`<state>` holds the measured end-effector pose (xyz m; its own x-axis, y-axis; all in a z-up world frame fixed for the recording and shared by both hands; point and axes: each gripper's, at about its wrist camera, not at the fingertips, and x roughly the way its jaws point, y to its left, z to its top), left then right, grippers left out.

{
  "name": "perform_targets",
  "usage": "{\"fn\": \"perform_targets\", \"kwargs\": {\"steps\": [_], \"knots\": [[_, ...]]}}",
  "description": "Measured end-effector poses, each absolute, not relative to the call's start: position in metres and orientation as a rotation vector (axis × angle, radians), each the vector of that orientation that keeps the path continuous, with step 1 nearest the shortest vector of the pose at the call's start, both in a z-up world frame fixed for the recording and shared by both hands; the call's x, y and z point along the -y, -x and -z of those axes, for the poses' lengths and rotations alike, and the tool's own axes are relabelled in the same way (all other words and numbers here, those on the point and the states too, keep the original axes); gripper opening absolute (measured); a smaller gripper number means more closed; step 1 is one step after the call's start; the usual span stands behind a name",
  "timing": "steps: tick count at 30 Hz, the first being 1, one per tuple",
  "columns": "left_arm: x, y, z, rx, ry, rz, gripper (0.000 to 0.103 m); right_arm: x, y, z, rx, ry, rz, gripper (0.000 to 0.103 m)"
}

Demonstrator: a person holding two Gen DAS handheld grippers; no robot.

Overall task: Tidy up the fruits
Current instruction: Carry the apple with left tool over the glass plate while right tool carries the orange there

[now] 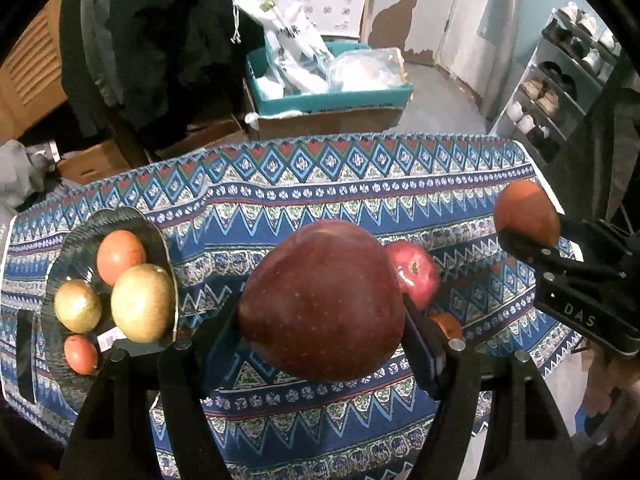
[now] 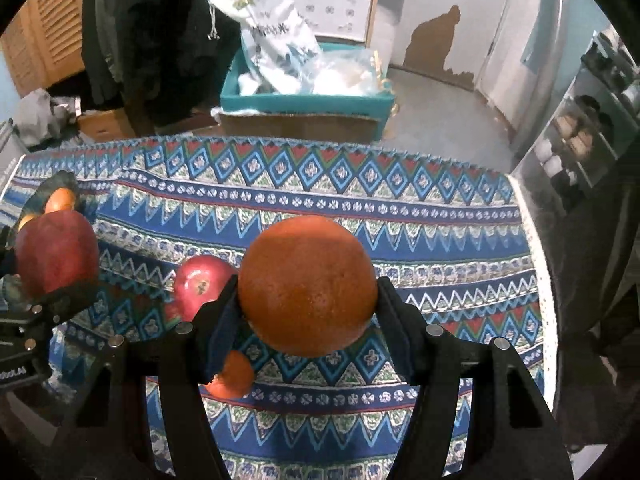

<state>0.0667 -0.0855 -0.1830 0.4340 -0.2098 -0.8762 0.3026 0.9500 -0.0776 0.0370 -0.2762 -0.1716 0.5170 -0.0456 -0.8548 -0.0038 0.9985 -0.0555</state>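
Observation:
My left gripper (image 1: 322,320) is shut on a large dark red apple (image 1: 320,300) and holds it above the patterned tablecloth (image 1: 320,184). My right gripper (image 2: 308,300) is shut on an orange (image 2: 308,284), also held above the cloth; it shows at the right of the left wrist view (image 1: 526,214). A second red apple (image 1: 414,272) and a small orange fruit (image 1: 448,326) lie on the cloth between the grippers. A glass plate (image 1: 80,224) at the left holds two yellow-green fruits (image 1: 142,302) and two orange fruits (image 1: 120,256).
Beyond the table's far edge stands a teal box (image 1: 332,96) with white bags on a cardboard box. A shoe rack (image 1: 560,92) stands at the right. Dark clothing hangs at the back left.

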Motion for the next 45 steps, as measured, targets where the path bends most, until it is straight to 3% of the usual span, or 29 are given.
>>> {"fn": "perform_targets", "kwargs": {"steps": [20, 45], "knots": [[0.055, -0.051, 0.141, -0.99, -0.057, 0.289, 0.075, 0.244, -0.015, 0.114, -0.896, 0.092, -0.027, 0.065], [-0.04, -0.046, 0.144, -0.994, 0.025, 0.129, 0.075, 0.144, -0.028, 0.102, -0.881, 0.122, -0.227, 0.065]]}}
